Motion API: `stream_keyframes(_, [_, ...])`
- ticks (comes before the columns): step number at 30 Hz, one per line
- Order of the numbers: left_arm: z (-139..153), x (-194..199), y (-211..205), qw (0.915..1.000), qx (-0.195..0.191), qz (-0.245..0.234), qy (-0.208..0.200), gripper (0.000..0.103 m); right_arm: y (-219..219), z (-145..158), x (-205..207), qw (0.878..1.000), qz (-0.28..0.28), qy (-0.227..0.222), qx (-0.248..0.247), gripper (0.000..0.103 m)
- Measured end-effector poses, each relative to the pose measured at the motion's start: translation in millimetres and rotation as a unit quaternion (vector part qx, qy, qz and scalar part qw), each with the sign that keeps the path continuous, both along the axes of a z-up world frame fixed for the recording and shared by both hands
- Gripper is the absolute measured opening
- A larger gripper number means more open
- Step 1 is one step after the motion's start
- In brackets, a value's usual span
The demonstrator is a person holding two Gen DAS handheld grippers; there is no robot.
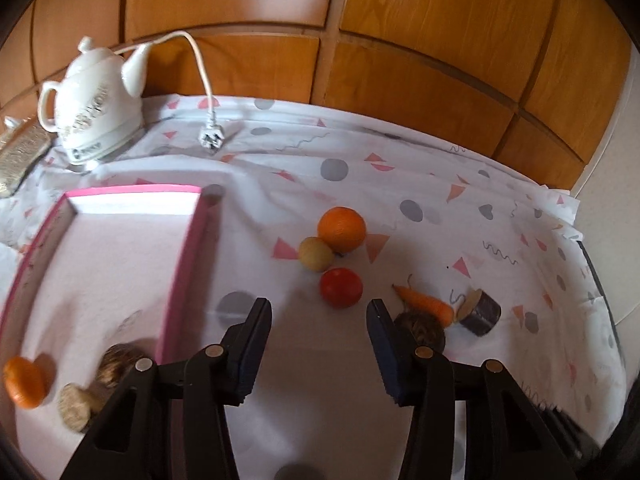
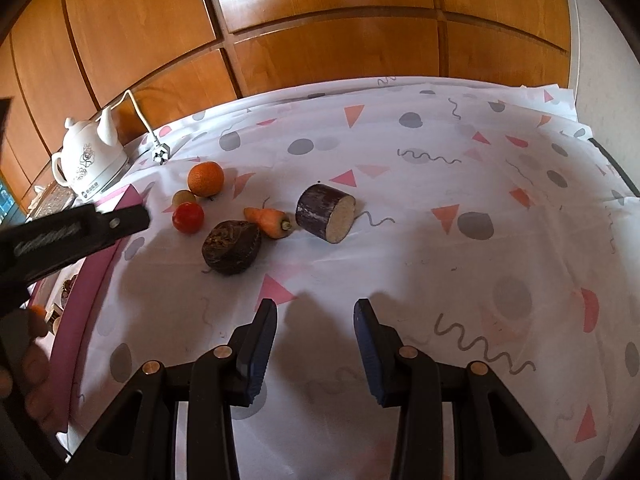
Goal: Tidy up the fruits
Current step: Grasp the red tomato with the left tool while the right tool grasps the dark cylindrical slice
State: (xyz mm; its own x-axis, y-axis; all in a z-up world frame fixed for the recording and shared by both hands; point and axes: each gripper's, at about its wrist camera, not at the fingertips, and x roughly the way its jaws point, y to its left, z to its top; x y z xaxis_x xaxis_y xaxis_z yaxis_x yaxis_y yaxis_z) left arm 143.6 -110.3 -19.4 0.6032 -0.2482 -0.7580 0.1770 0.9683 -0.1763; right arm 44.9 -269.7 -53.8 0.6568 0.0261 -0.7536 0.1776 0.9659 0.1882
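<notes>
In the left wrist view, your left hand-held gripper (image 1: 319, 308) hung with its jaws apart and nothing between them, over the patterned white cloth on the worktop (image 1: 420, 184). Just ahead of its tips sat the small round glossy red tomato (image 1: 341, 287), with the pale yellow round fruit (image 1: 315, 254) and the dimpled round orange (image 1: 341, 228) touching each other behind it. The shallow pink-rimmed tray (image 1: 182, 280) lay to the left, already holding a few pieces. I judge the tomato light, smooth and liable to roll or squirt out, so you should have closed across its widest middle, gently.

In the right wrist view, your right hand-held gripper (image 2: 315, 314) also stood apart and empty above bare cloth. Well ahead lay the dark wrinkled round beet (image 2: 232, 246), the short orange carrot (image 2: 268, 221) beside it, and the purple-skinned cut cylinder with a pale face (image 2: 325, 212); that cylinder looked stiff and steady, best pinched across its curved sides
</notes>
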Motion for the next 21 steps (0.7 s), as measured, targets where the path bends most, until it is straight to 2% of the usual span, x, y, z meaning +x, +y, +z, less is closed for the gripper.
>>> stream_keyframes(11, [-28, 39, -16, 0.9994, 0.000, 0.001, 0.034, 0.050, -3, -2, 5, 1.000, 0.010, -0.002, -0.004, 0.040])
stream_keyframes(12, [-29, 40, -15, 0.9993, -0.002, -0.001, 0.036, 0.049, -3, -2, 5, 1.000, 0.010, -0.002, -0.004, 0.040])
stream_keyframes(13, [-31, 42, -16, 0.9994, -0.001, -0.001, 0.035, 0.042, -4, -2, 6, 1.000, 0.010, -0.002, -0.004, 0.040])
stream_keyframes(14, [-32, 42, -16, 0.9995, 0.001, -0.002, 0.031, 0.030, -5, -2, 6, 1.000, 0.009, -0.002, -0.003, 0.040])
stream_keyframes(21, [-30, 25, -10, 0.9999, 0.000, 0.002, 0.014, 0.030, -10, -2, 16, 1.000, 0.006, 0.000, 0.009, 0.040])
